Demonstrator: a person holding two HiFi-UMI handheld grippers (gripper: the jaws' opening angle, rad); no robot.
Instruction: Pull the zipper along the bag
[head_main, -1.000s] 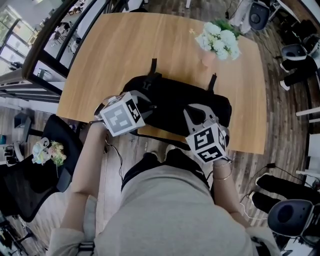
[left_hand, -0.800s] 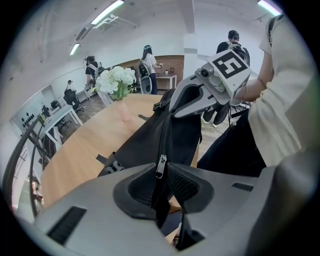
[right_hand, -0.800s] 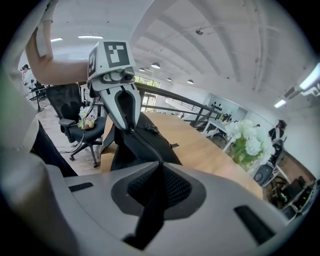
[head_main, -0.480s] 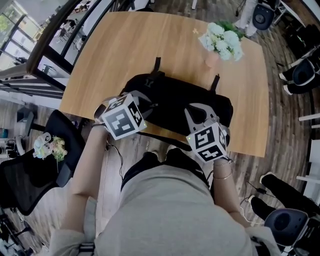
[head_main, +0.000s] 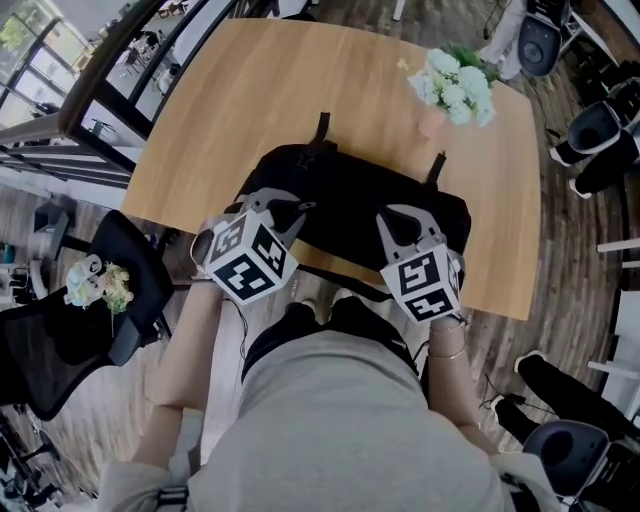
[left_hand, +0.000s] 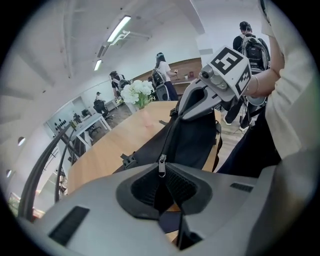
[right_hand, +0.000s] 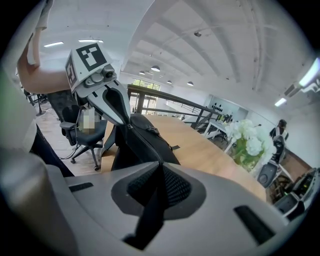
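Observation:
A black bag (head_main: 355, 200) lies along the near edge of the wooden table (head_main: 250, 90). My left gripper (head_main: 290, 212) is at the bag's left end. In the left gripper view this left gripper (left_hand: 162, 172) has its pads pressed together on the small metal zipper pull (left_hand: 161, 165), and the zipper line runs away along the bag (left_hand: 195, 140) toward the right gripper (left_hand: 200, 97). My right gripper (head_main: 402, 222) is at the bag's right end. In its own view the right gripper (right_hand: 161, 167) is shut on a black strip of the bag (right_hand: 150, 215).
A pot of white flowers (head_main: 452, 85) stands at the table's far right. A black office chair (head_main: 110, 300) is left of the person, and more chairs (head_main: 600, 130) are at the right. People stand in the background (left_hand: 162, 75).
The left gripper's jaws have closed in at the bag's left end. Both grippers and the bag sit slightly lower in the head view. The right gripper keeps its hold.

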